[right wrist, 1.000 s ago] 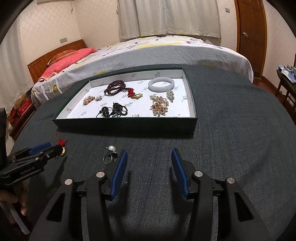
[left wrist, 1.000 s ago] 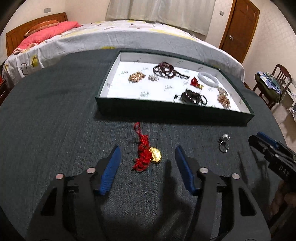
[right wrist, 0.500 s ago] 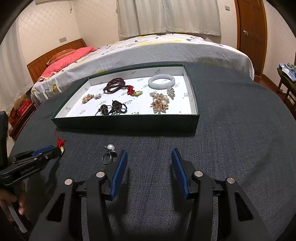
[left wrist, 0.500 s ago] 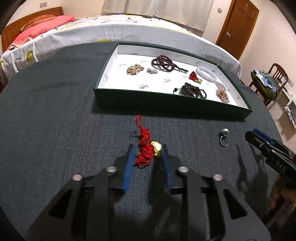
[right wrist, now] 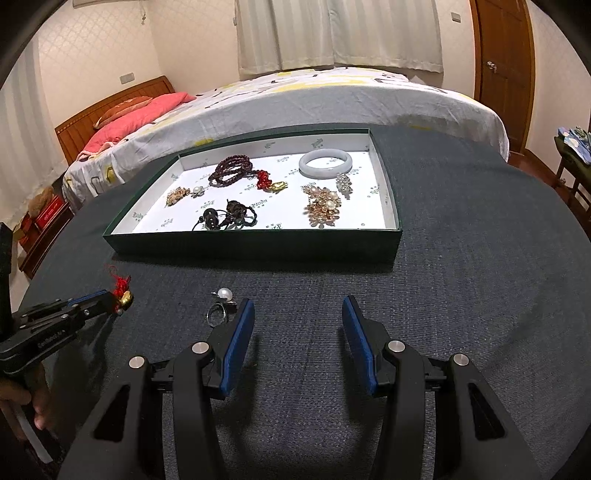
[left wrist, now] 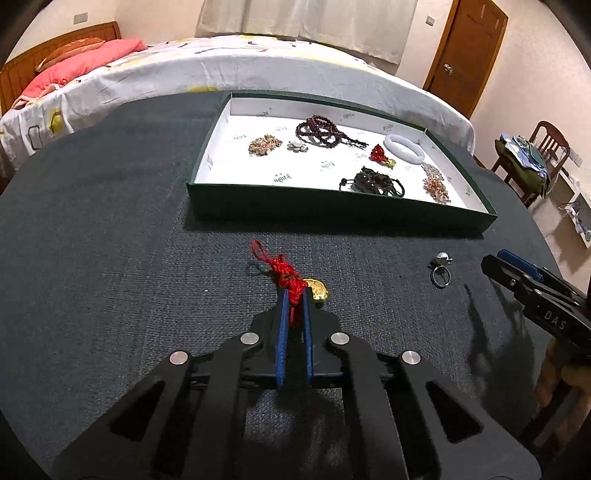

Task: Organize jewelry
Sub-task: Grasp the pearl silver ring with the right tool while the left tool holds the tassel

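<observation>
Worktop (left wrist: 92, 258): dark fabric, green tray (left wrist: 332, 216) at the far side, already holding beads, bangle, brooches. Your left claw (left wrist: 294, 295) is pressed together, pinching the red knotted charm (left wrist: 284, 275) by its cord, gold ingot hanging beside the pads, just short of the tray. Your right claw (right wrist: 297, 314) is spread, empty, beside the pearl ring (right wrist: 221, 306). Step in hand: pickup. Next, likely lift clear of the tray wall and set it on bare liner.

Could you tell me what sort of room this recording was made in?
Most likely a home bedroom: a made bed with a pink pillow and wooden headboard stands behind the dark table, with curtains and a wooden door beyond.
</observation>
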